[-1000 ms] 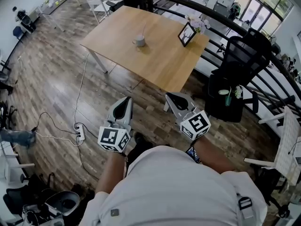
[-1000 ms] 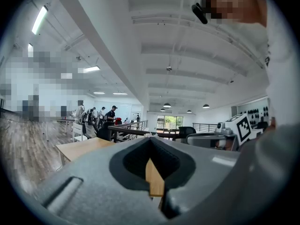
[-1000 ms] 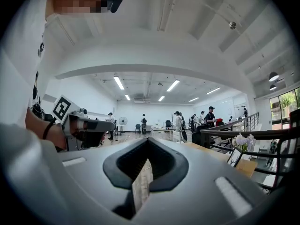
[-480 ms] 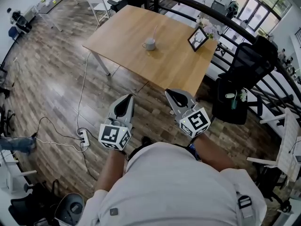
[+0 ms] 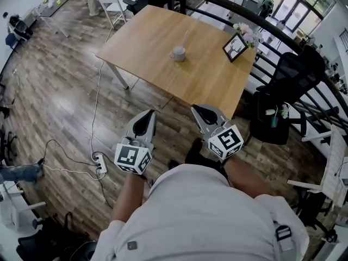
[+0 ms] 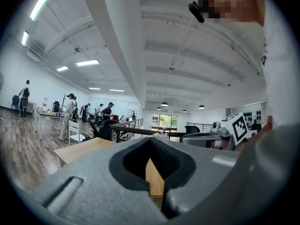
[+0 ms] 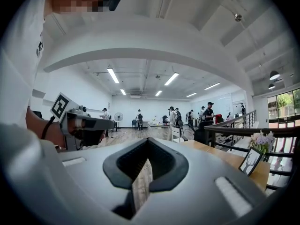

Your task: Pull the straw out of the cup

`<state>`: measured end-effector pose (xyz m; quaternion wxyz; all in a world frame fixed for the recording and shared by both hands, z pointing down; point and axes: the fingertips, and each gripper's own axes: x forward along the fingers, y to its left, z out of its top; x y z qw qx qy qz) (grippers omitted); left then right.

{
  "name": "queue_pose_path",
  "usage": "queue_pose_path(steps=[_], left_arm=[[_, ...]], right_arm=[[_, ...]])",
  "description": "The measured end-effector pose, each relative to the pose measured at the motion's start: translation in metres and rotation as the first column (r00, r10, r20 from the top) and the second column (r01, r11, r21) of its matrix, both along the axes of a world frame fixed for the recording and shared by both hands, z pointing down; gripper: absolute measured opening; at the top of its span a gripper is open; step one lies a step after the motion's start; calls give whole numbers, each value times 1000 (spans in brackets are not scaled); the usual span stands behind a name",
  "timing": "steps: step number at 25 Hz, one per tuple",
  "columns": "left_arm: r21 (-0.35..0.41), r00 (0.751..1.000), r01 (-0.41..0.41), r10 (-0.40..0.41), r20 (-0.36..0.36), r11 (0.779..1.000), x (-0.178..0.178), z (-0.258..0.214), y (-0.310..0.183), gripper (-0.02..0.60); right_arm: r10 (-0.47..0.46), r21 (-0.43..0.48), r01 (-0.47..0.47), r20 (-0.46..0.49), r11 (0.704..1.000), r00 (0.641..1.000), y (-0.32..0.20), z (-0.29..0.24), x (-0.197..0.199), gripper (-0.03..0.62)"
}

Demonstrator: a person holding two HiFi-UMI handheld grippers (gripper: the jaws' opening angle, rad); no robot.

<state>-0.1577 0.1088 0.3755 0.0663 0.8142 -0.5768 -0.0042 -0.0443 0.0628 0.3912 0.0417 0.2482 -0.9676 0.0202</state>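
A grey cup [image 5: 178, 53] with a pale pink straw [image 5: 184, 37] standing in it sits near the middle of a wooden table [image 5: 147, 42], far ahead of me. Both grippers are held level above the plank floor, well short of the table. The left gripper [image 5: 147, 117] has its jaws together and holds nothing. The right gripper [image 5: 200, 112] is likewise shut and empty. In the left gripper view the left gripper [image 6: 151, 143] points at the table edge [image 6: 77, 150]. In the right gripper view the right gripper [image 7: 149, 144] faces the table [image 7: 225, 159]. Neither gripper view shows the cup.
A framed picture [image 5: 235, 46] and flowers [image 5: 247, 35] stand at the table's far right edge. A black railing [image 5: 283, 48] runs behind it, with an office chair [image 5: 291, 75] to the right. A power strip and cable [image 5: 99, 165] lie on the floor at left. People stand far off.
I have walked toward the table: the table and cup sit nearer and further right in the head view. Both grippers keep the same pose, shut and side by side.
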Motion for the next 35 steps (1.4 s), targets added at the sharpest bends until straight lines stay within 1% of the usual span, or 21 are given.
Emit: queue_pose_path(steps=[6, 11, 15, 20, 23, 26, 29, 35], left_arm=[[-14, 1000, 8, -8, 19, 1000, -5, 9, -41, 5], [-20, 999, 15, -15, 28, 1000, -3, 9, -93, 5], [-20, 1000, 23, -22, 19, 1000, 9, 9, -143, 5], [-15, 999, -12, 13, 33, 1000, 42, 9, -206, 5], [-11, 999, -10, 10, 48, 1000, 55, 8, -231, 5], [-26, 999, -16, 17, 47, 1000, 63, 12, -250, 5], [-45, 999, -21, 23, 42, 999, 65, 19, -268, 5], [-82, 999, -42, 43, 15, 996, 58, 34, -305, 5]], right_arm=[[-6, 2, 6, 19, 1000, 1000, -48, 3, -9, 9], [-19, -4, 19, 33, 1000, 999, -103, 4, -10, 9], [-40, -21, 40, 18, 999, 999, -146, 7, 0, 9], [-34, -35, 34, 12, 999, 999, -200, 13, 31, 9], [-37, -43, 38, 15, 998, 999, -224, 13, 43, 9], [-38, -53, 39, 16, 998, 999, -242, 17, 52, 9], [-30, -66, 31, 14, 997, 999, -262, 23, 56, 9], [6, -96, -6, 0, 995, 1000, -293, 33, 54, 9]])
